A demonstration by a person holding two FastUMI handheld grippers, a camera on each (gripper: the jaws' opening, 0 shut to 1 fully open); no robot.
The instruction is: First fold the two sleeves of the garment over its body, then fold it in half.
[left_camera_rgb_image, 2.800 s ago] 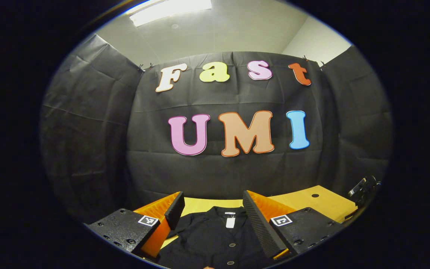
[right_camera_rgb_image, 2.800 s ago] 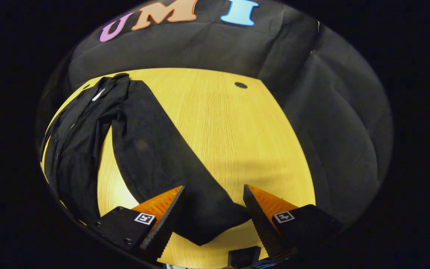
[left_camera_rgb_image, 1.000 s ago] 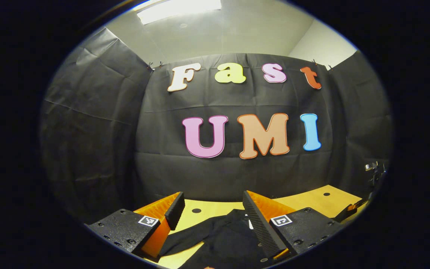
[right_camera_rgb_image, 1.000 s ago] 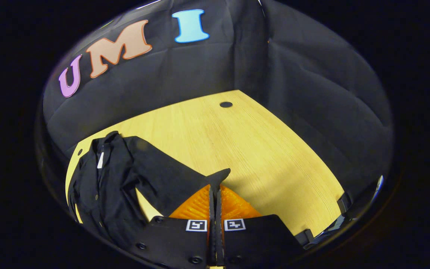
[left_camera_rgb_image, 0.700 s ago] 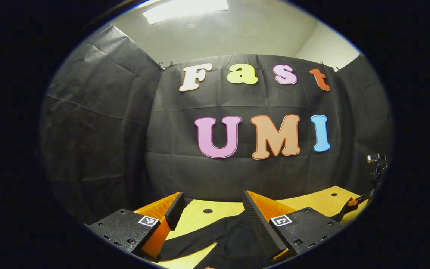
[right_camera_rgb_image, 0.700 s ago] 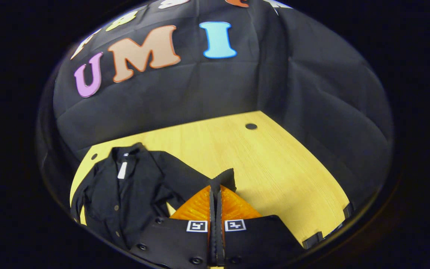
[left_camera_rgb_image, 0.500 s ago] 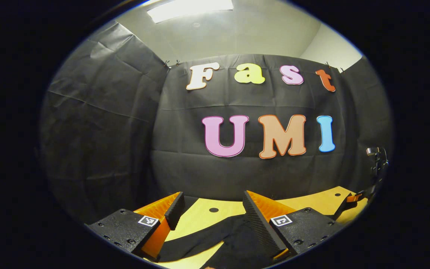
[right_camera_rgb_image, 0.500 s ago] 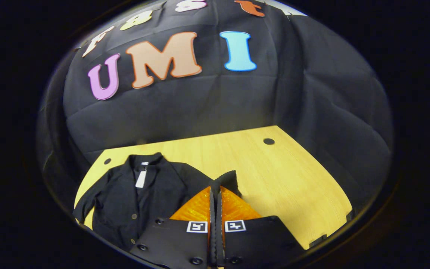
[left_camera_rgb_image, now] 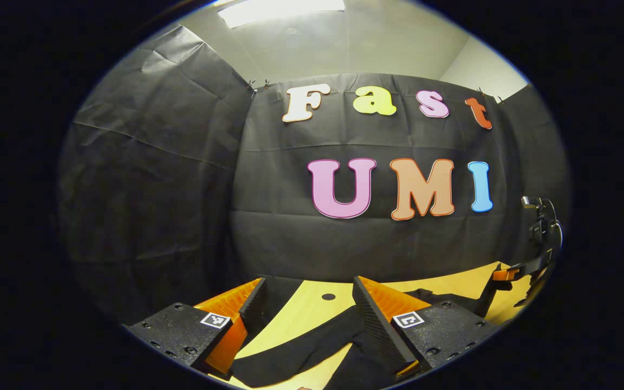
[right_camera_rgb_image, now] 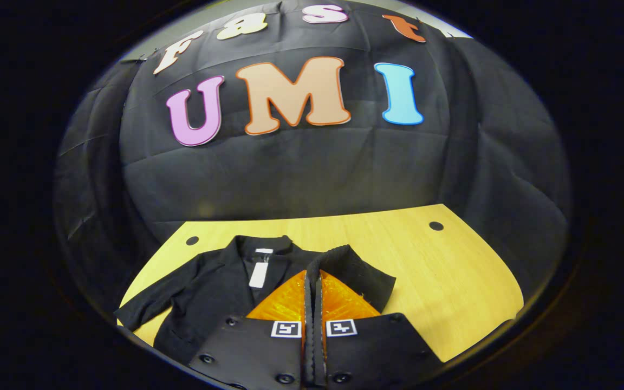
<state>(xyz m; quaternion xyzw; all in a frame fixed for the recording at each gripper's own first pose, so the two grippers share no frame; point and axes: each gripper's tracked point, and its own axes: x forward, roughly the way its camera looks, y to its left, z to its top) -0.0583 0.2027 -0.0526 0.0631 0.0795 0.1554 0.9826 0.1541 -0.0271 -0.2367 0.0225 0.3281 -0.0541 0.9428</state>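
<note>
A black buttoned garment point(right_camera_rgb_image: 209, 298) with a white neck tag lies collar-far on the yellow wooden table point(right_camera_rgb_image: 442, 271). My right gripper point(right_camera_rgb_image: 312, 279) is shut on the cuff of its right sleeve point(right_camera_rgb_image: 358, 276), which drapes over the fingertips above the garment's body. In the left gripper view, my left gripper point(left_camera_rgb_image: 307, 303) is open and low over the table, with the flat left sleeve point(left_camera_rgb_image: 301, 349) running between its fingers without contact. The right gripper point(left_camera_rgb_image: 499, 277) shows at the far right edge there, with black cloth trailing from it.
Two round cable holes point(right_camera_rgb_image: 436, 225) point(right_camera_rgb_image: 192, 240) sit near the table's far corners. Black cloth walls close the booth on three sides. Bare tabletop stretches to the right of the garment.
My right gripper shut on the right sleeve's cuff, lifted it and carried it left over the garment's body. My left gripper stayed open and shifted left, toward the left sleeve.
</note>
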